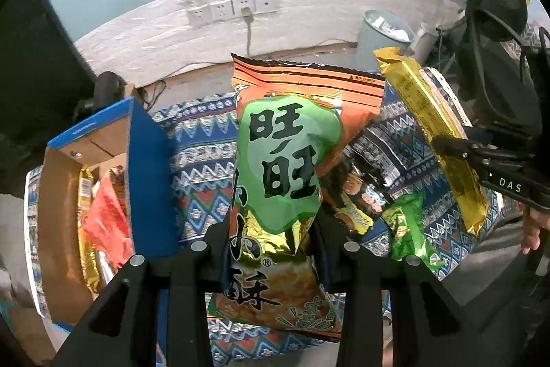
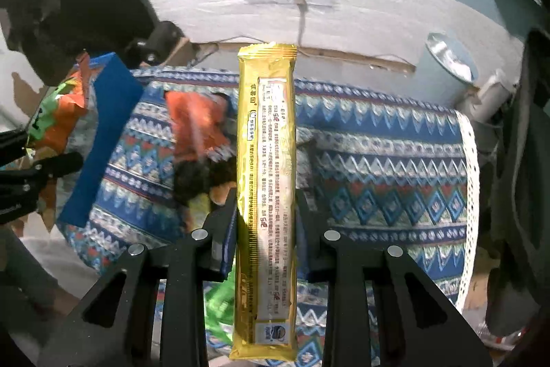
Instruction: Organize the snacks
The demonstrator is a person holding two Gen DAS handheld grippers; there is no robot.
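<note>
At far left on the patterned bench (image 1: 202,140) stands a blue box (image 1: 144,181) with packets inside. Beside it the left hand-held gripper (image 1: 271,250) clamps a green-and-orange snack bag (image 1: 278,181) — lifted clear. Rightward, the right hand-held gripper (image 2: 266,222) pinches a long gold packet (image 2: 268,181), held upright above loose snacks (image 1: 371,195).

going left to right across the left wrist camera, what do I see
Blue cardboard box with snacks inside → green and orange snack bag held in the left gripper → small green packet on the patterned cloth → long gold packet in the right gripper.
</note>
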